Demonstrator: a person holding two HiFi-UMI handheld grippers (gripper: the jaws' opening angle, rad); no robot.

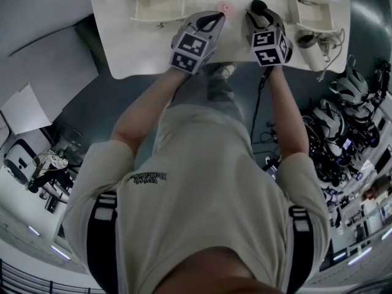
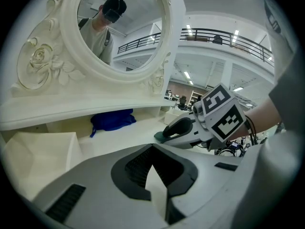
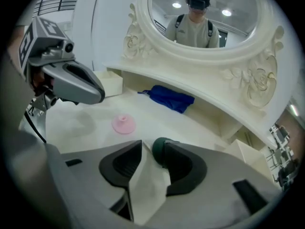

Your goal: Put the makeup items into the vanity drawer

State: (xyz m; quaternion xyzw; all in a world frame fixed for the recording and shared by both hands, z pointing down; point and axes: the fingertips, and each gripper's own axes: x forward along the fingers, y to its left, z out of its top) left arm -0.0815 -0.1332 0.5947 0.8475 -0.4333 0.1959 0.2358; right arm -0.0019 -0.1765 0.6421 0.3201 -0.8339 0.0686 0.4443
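Observation:
My right gripper (image 3: 148,144) is open low over the white vanity top (image 3: 86,123). A small dark green round item (image 3: 159,151) sits between its fingertips, against the right finger, with a gap to the left one. The same item (image 2: 159,136) shows at that gripper's tip in the left gripper view. A pink round item (image 3: 124,124) lies on the top just ahead, between both grippers (image 1: 226,7). My left gripper (image 2: 152,148) hovers beside it, shut and empty. Two drawers stand pulled out: left (image 1: 158,5) and right (image 1: 311,11).
A blue cloth pouch (image 3: 171,98) lies in the niche under the oval mirror (image 3: 205,13). A white device with cables (image 1: 312,51) sits at the table's right end. Helmets and gear (image 1: 334,118) crowd the floor to the right.

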